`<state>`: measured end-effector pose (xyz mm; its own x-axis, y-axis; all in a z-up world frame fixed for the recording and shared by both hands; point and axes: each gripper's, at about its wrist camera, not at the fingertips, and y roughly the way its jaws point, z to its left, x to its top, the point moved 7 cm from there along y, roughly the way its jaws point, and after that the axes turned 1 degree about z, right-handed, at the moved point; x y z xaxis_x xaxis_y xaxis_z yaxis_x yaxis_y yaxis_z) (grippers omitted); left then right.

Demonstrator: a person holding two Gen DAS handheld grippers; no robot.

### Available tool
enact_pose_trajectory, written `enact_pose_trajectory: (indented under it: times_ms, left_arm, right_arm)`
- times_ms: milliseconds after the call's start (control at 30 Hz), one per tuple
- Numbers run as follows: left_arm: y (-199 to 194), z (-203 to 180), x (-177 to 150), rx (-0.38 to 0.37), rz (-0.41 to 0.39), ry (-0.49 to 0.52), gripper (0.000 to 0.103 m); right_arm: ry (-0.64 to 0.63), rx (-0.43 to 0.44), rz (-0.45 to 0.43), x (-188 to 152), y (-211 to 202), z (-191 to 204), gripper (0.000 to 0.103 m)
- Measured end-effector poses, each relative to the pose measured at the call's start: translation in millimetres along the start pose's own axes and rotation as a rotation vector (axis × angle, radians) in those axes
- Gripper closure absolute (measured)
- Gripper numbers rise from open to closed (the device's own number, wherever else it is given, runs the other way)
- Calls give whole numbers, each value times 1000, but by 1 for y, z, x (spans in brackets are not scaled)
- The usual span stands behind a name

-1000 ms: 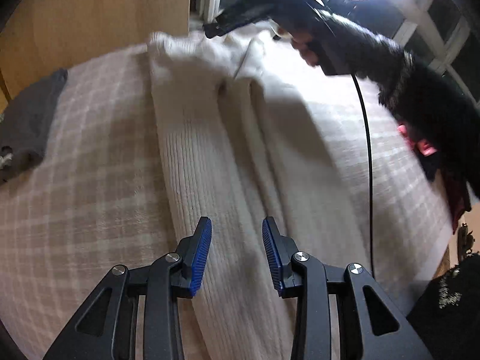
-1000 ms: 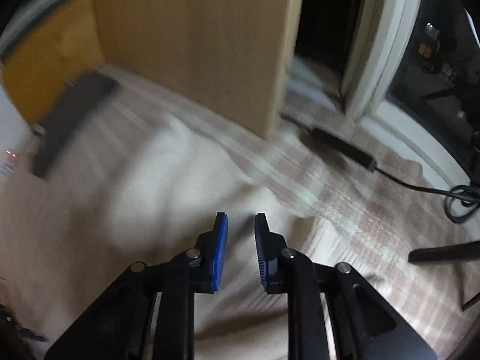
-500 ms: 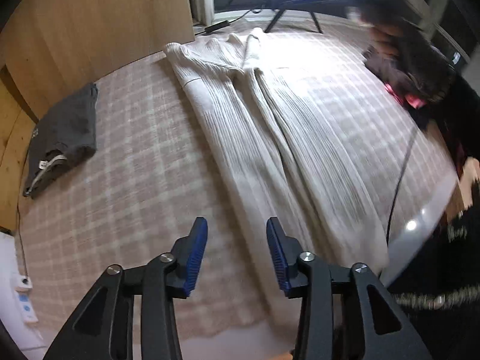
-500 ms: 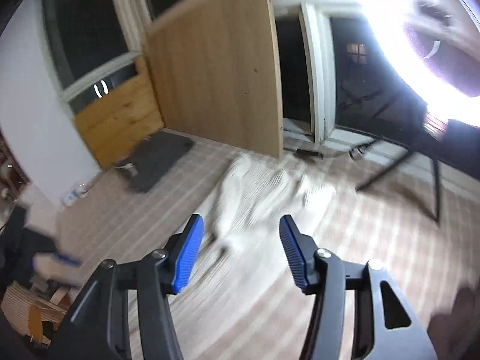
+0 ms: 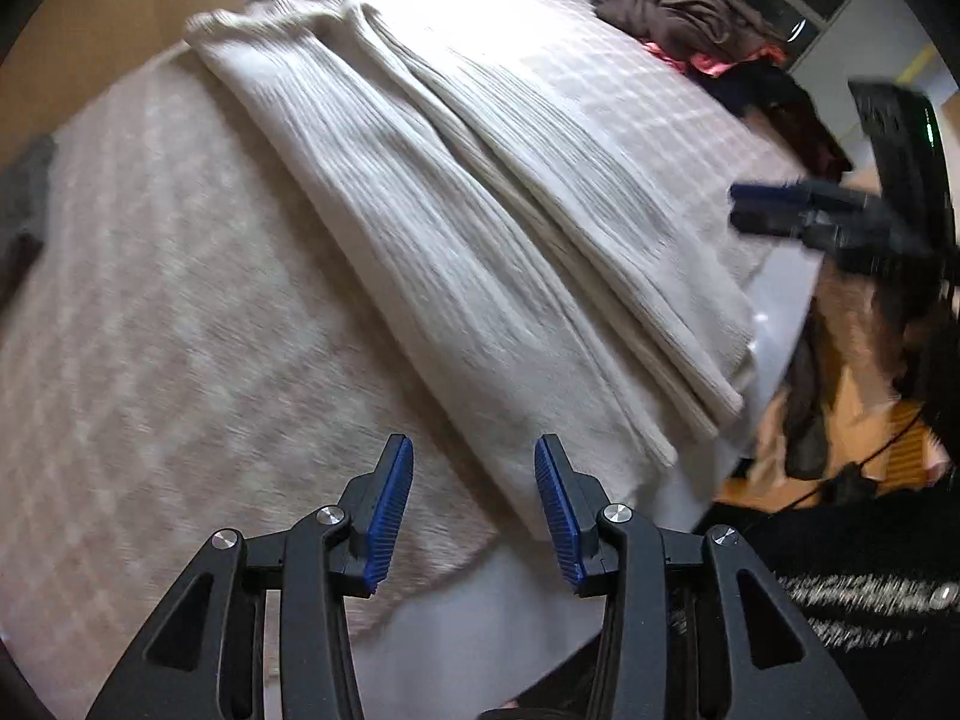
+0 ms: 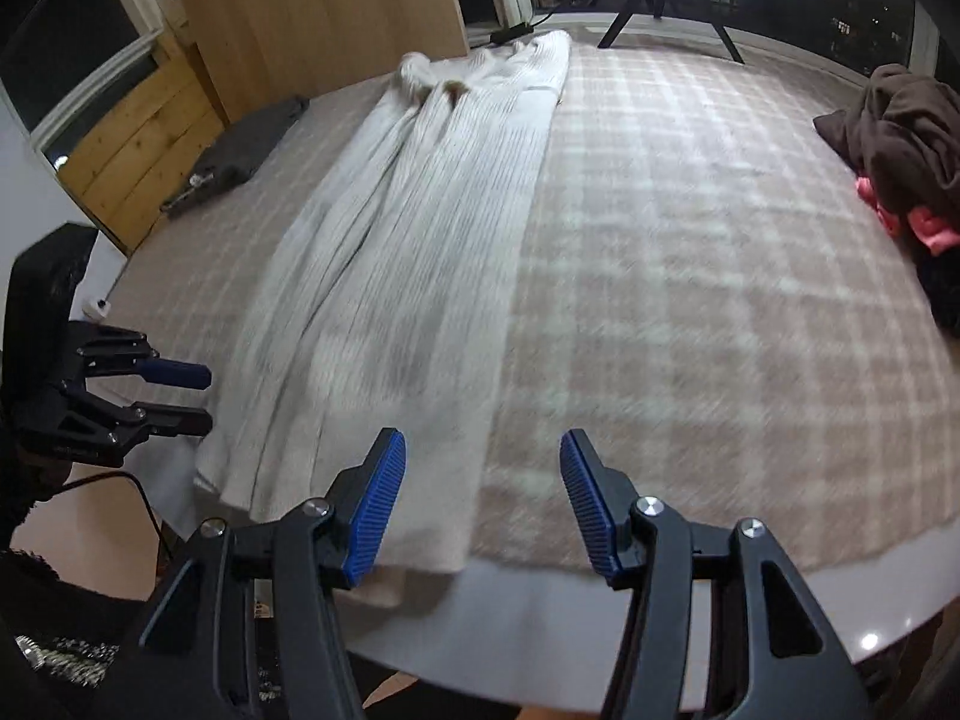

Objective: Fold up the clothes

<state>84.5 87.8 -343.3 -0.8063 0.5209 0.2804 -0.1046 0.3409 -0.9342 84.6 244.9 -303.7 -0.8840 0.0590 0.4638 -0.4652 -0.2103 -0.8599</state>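
Note:
A long cream ribbed knit garment [image 5: 456, 192] [image 6: 408, 228] lies stretched out lengthwise on the plaid bed cover [image 5: 150, 276] [image 6: 690, 252], folded into a narrow strip. Its near hem reaches the bed's front edge. My left gripper [image 5: 474, 504] hovers open just left of that hem, with nothing between its blue pads. It also shows at the left edge of the right wrist view, as the left gripper [image 6: 180, 396]. My right gripper [image 6: 483, 498] is open over the front edge, close to the hem's right corner. In the left wrist view the right gripper [image 5: 774, 210] appears blurred at the right.
A folded dark grey garment [image 6: 246, 150] lies at the far left of the bed. A heap of brown, pink and dark clothes [image 6: 900, 144] [image 5: 696, 18] sits at the right. A wooden panel [image 6: 336, 18] and tripod legs [image 6: 666, 6] stand behind the bed.
Both grippers have pulled back from the far end of the garment to the bed's near edge. The right gripper has opened wider. The garment now lies straight.

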Motion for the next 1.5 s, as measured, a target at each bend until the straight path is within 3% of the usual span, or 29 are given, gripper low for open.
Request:
enact_pose_trajectory:
  times_ms: [133, 400, 633, 667, 700, 733, 767, 867, 1033, 1233, 1333, 1400, 1500]
  left_arm:
    - [6, -6, 2, -11, -7, -7, 63]
    - [14, -14, 5, 0, -6, -81, 62]
    - [12, -10, -3, 3, -17, -145, 62]
    - [12, -10, -4, 3, -19, -153, 63]
    - [11, -11, -5, 1, -21, -159, 66]
    - [12, -12, -5, -7, -24, -158, 76]
    - [12, -15, -5, -19, -28, -153, 80]
    - [10, -20, -3, -24, -39, -129, 90]
    - [-8, -18, 3, -112, -73, -163, 92]
    - [-61, -13, 31, -233, -176, -181, 92]
    - [-95, -3, 56, -274, -249, -170, 92]
    - [-116, 10, 77, -291, -300, -168, 92]
    - [-142, 39, 116, -270, -371, -154, 92]
  right_arm:
    - [-14, -40, 19, -1, 14, -1, 50]
    - [-41, 32, 70, -6, 26, 3, 50]
    - [-128, 39, 75, -11, 29, 9, 50]
    - [-132, 49, 79, -11, 29, 10, 59]
    - [-124, 72, 83, -11, 29, 11, 76]
    - [-117, 96, 88, -11, 28, 13, 83]
    - [-109, 119, 92, -11, 27, 14, 88]
    - [-85, 189, 106, -11, 25, 18, 92]
    - [84, 346, 94, -1, 10, 5, 94]
    - [183, 489, -45, 52, -40, 1, 96]
    - [206, 536, -120, 95, -60, -4, 98]
    - [216, 544, -172, 133, -64, -9, 98]
    - [178, 488, -259, 199, -52, 4, 98]
